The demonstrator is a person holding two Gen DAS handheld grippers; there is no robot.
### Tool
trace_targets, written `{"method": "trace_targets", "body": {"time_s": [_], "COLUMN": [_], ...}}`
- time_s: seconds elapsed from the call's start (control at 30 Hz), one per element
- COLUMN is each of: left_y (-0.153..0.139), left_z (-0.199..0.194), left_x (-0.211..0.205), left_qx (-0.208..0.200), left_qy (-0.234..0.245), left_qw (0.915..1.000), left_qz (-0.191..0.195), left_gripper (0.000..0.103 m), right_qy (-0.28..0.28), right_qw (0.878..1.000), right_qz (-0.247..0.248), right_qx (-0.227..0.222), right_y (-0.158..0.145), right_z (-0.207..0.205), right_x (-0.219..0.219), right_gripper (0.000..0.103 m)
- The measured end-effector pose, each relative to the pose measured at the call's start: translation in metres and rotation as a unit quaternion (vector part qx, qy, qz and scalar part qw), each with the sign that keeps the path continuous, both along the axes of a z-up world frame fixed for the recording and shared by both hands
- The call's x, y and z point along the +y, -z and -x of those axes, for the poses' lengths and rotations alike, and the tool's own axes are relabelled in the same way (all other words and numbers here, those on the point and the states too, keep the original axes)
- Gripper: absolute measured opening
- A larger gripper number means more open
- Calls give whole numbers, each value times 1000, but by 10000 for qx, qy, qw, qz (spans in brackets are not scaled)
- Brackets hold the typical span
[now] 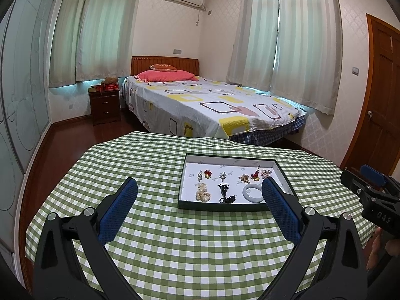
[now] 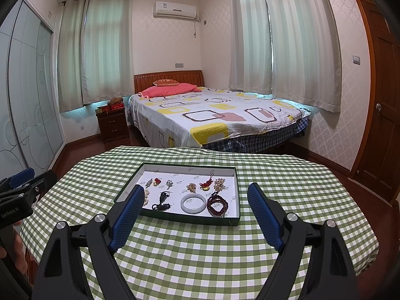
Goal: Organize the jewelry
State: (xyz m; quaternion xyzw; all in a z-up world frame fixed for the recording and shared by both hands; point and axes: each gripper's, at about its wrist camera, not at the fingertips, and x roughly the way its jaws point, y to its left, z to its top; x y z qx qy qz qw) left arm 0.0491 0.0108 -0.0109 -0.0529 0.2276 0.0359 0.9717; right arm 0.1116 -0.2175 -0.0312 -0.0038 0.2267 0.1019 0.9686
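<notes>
Jewelry sits in one shallow tray [image 2: 226,221] on the green checked tablecloth [image 2: 200,250]: one pale bangle [image 2: 193,204], one dark red bead strand [image 2: 218,204], one black corded pendant [image 2: 162,201], several small charms behind. Left gripper [image 1: 200,187] and right gripper [image 2: 195,192] both hover spread wide, holding nothing.

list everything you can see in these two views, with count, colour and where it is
tray: 1, dark green rim, white inside, on the tablecloth
bangle: 1, pale white, tray front
bead bracelet: 1, dark red, tray front right
black cord pendants: 2, tray front
small charms: about 6, mixed, tray back row
pearl cluster: 1, cream, tray front left
tablecloth: 1, green-white check
bed: 1, patterned sheet, behind
left gripper: fingers open
right gripper: fingers open
</notes>
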Motion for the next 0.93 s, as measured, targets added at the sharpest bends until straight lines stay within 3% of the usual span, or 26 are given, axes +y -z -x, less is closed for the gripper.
{"method": "trace_targets", "body": {"time_s": [0.43,0.73,0.93], "left_y": [0,6,22], "left_z": [-3,-6,-21], "left_x": [1,2,11], "left_qx": [2,9,255], "left_qy": [104,-87,-72], "left_qw": [9999,9999,9996], "left_qz": [7,-142,-32], "left_gripper": [99,99,99], "right_qy": [-3,-11,52], "right_qw": [10000,10000,9999], "right_qz": [10,17,5], "right_qx": [44,67,112], "right_y": [5,7,13], "right_z": [-1,-1,-7], "right_x": [1,2,-2], "right_gripper": [82,82,82]}}
